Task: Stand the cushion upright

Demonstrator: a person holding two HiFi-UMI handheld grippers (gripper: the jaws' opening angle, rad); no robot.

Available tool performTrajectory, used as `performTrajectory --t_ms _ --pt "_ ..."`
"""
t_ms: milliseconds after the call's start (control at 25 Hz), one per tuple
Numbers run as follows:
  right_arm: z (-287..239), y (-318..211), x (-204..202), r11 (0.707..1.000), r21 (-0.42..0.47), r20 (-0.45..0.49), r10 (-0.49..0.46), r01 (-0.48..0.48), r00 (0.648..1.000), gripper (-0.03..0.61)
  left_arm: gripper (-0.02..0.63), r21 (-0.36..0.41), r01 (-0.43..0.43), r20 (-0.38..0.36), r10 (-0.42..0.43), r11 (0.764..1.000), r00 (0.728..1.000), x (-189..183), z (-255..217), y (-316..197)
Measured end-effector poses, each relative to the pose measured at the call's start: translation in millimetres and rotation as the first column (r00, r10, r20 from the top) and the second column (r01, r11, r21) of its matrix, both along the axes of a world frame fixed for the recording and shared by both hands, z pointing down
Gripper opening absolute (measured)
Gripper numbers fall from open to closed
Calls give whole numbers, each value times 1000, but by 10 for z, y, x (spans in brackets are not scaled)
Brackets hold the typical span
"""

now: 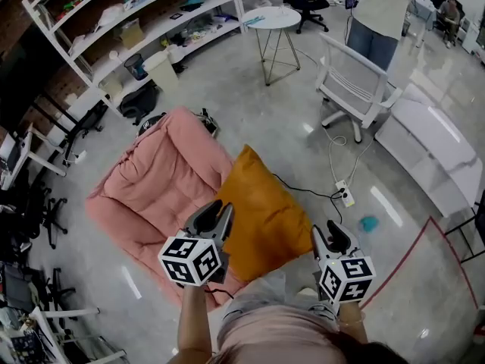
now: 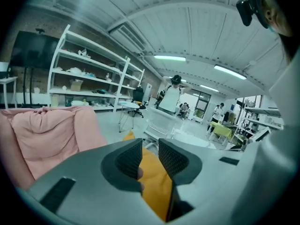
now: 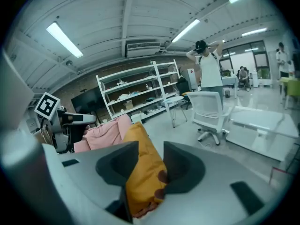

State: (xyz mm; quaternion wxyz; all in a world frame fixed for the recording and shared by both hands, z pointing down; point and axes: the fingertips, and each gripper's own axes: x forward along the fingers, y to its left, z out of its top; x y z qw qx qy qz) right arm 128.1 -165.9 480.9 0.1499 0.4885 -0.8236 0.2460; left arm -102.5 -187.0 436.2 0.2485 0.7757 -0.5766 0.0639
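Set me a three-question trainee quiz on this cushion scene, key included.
1. True or false: the cushion is blue.
2. What does the cushion rest against? A. the pink lounger B. a wooden door C. a bathtub
3. Which is nearer the white power strip: the left tongs or the right tongs?
Key: 1 false, it is orange; 2 A; 3 right tongs.
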Motion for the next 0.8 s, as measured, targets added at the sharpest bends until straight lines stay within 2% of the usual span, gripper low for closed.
performTrajectory --t_ms 440,800 --pt "321 -30 114 989 -92 -20 112 -113 994 204 132 -40 -105 30 106 994 994 -59 162 -513" --pt "602 91 99 978 -159 -71 123 -133 990 243 156 -89 -149 62 155 985 986 -95 393 -880"
